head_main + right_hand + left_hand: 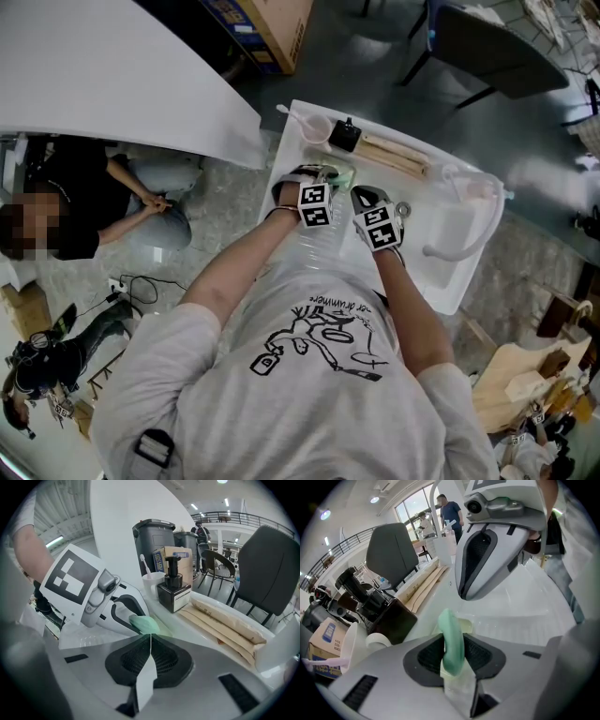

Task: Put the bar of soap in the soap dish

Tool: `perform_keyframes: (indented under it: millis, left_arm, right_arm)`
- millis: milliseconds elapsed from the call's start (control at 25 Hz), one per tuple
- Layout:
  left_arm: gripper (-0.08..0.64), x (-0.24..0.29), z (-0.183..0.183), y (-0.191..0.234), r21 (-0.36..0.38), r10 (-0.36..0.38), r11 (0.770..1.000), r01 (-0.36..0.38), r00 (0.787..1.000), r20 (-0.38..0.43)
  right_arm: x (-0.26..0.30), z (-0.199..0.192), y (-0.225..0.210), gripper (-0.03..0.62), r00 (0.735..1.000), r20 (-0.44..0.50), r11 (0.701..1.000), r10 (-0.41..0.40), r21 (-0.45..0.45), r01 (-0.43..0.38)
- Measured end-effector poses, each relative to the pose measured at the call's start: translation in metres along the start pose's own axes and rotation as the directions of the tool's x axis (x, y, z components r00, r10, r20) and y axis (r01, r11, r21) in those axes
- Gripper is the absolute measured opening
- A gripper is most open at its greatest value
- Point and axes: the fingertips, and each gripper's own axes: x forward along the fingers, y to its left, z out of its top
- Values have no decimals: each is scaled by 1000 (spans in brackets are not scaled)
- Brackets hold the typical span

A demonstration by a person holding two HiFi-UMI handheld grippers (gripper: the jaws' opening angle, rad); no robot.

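A pale green bar of soap [451, 641] stands on edge between the pads of my left gripper [452, 660], which is shut on it. Just below its far end lies a clear soap dish [465, 621] on the white washbasin top [520, 616]. In the head view both grippers hover side by side over that top, the left gripper [330, 176] with the soap [341, 174] at its tip. My right gripper [149, 641] is shut with nothing between its pads, close beside the left gripper [123, 613] and the soap [144, 623].
At the back of the top stand a black pump bottle [174, 590], a white cup [151, 584] with a toothbrush, and long paper-wrapped packs [229, 617]. A white tap [461, 223] curves over the basin at the right. A person [89, 206] sits on the floor at the left.
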Motion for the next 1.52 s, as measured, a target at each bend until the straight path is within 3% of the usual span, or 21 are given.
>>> perform_keyframes:
  millis: [1000, 1520]
  left_arm:
    - [123, 11, -5, -8, 84, -29, 996, 33, 998, -50]
    - [123, 12, -4, -7, 91, -34, 995, 39, 998, -54]
  right_arm:
    - [12, -4, 2, 23, 999, -34, 1000, 13, -13, -13]
    - [11, -5, 2, 23, 999, -34, 1000, 13, -10, -14]
